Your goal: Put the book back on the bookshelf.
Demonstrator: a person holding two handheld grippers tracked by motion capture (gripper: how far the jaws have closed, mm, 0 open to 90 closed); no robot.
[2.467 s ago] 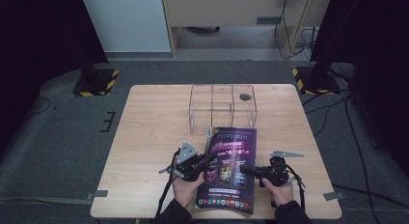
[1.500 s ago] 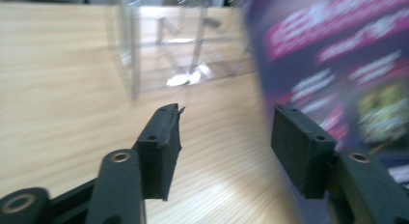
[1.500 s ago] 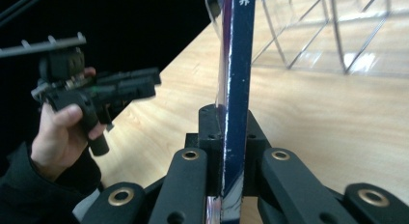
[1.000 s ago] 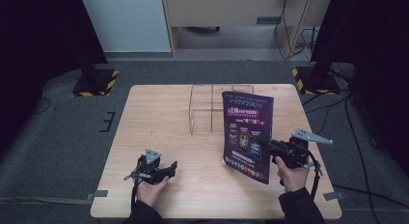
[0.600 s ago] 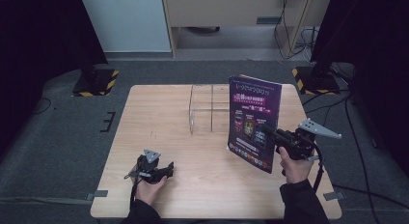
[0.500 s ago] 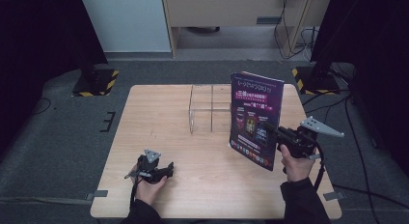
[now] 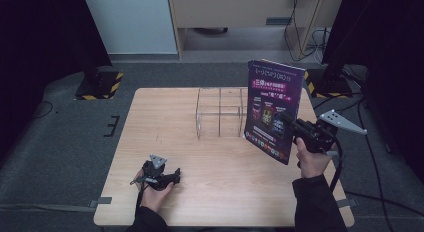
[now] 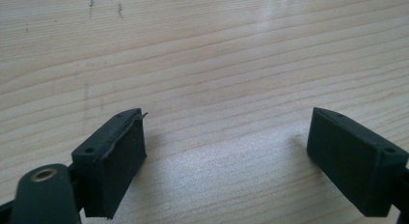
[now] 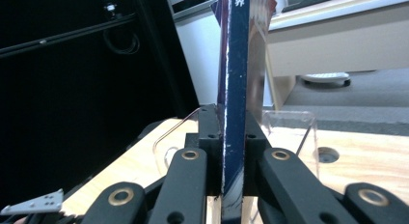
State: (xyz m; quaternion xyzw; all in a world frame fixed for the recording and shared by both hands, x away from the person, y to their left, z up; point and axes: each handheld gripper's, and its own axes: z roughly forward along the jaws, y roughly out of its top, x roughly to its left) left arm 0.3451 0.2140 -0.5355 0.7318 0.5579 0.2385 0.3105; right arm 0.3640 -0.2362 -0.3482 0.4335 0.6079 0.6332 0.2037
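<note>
The dark blue and purple glossy magazine (image 7: 272, 109) is held upright in the air, off the light wooden table (image 7: 165, 122), just to the right of the clear acrylic divider rack (image 7: 220, 112). Its cover carries white characters near the top and rows of small coloured pictures below; the lettering is too small to read in the high view. In the right gripper view the magazine's spine edge (image 9: 235, 79) faces the camera, and a fragment of white print at its top edge is not legible.

The right gripper (image 7: 296, 126) is clamped on the magazine's right edge: its two black jaws press flat against both faces of the magazine with no gap. The grey three-cornered plate (image 7: 342, 122) sits on top of it.

The acrylic rack stands on the far middle of the table, and its compartments hold nothing. A round hole (image 9: 328, 155) in the tabletop lies just beyond the rack.

The left gripper (image 7: 172, 176) rests low on the table, well apart from the rack, toward the near left. Its jaws stand wide apart over bare wood.
</note>
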